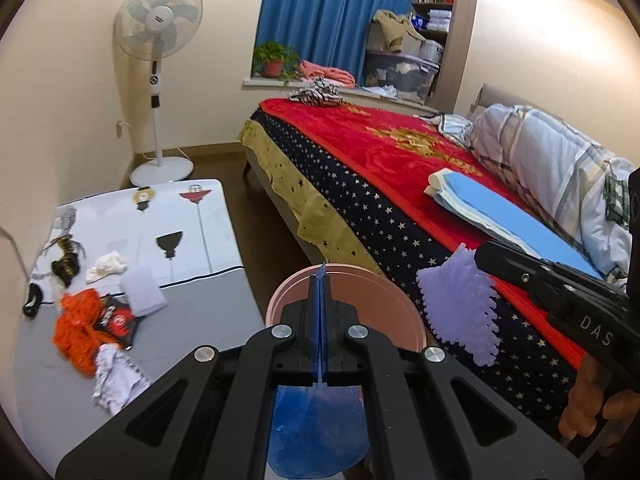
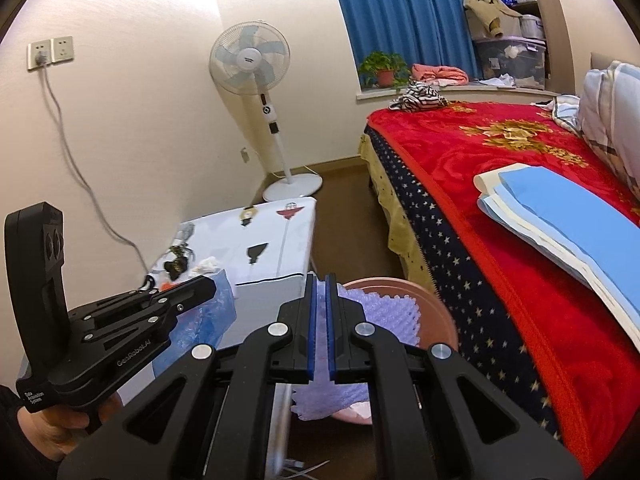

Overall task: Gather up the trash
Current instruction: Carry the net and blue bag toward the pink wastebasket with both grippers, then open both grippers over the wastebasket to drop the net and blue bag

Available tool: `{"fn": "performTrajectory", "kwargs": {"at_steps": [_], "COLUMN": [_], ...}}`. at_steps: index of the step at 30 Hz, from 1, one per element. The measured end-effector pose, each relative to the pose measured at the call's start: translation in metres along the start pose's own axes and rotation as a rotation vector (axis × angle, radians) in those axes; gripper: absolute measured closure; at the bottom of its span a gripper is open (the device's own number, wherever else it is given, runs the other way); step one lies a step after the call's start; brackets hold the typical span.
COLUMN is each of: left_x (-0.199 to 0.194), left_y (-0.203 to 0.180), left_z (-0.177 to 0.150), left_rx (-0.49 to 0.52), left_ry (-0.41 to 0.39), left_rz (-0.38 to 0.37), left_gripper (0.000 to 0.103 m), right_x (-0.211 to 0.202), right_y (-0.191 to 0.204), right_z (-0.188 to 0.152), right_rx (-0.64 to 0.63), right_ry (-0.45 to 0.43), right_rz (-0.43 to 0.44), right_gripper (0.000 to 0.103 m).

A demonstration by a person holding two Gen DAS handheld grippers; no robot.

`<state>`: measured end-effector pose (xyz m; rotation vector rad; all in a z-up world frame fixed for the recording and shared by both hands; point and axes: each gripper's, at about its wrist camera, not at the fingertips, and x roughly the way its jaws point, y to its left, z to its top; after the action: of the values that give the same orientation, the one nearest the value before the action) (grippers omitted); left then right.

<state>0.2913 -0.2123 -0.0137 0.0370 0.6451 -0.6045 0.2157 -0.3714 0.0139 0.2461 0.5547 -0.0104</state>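
Both grippers' trash above pink bin [image 1: 400, 300]

Both grippers are matte black plastic with open triangular cut-outs in their arms and round silver screws at the joints. The left gripper [image 1: 321, 276] has blue pads; white lettering marks its side. The right gripper [image 2: 321, 286] has blue pads and white letters "DAS".

The pink bin [image 1: 400, 304] sits half hidden behind the left tool [image 1: 322, 280], its base unseen.
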Motion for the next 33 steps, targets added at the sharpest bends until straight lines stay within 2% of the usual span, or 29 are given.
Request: {"fn": "performTrajectory", "kwargs": {"at_steps": [7, 12, 21, 26, 33], "left_x": [0.055, 0.088, 0.141, 0.161, 0.176], "left_y": [-0.011, -0.009, -0.008, -0.007, 0.000], "left_z": [0.008, 0.008, 0.002, -0.004, -0.012], "left_rx": [0.015, -0.014, -0.026, -0.033, -0.047], "left_ry": [0.051, 0.077, 0.145, 0.174, 0.177], "left_rz": [-0.016, -0.044, -0.065, -0.082, -0.111], "left_gripper": [0.103, 0.103, 0.103, 0.103, 0.103], "right_x": [0.040, 0.066, 0.102, 0.117, 0.133], "right_y": [-0.026, -0.038, -0.058, -0.066, -0.074], "right_z": [0.004, 0.001, -0.013, -0.021, -0.029], "right_rx": [0.011, 0.014, 0.025, 0.038, 0.051], "right_ry": [0.046, 0.076, 0.117, 0.143, 0.167], "right_rz": [-0.013, -0.016, -0.030, -0.030, -0.030], "right_gripper": [0.099, 0.099, 0.099, 0.099, 0.098]}}
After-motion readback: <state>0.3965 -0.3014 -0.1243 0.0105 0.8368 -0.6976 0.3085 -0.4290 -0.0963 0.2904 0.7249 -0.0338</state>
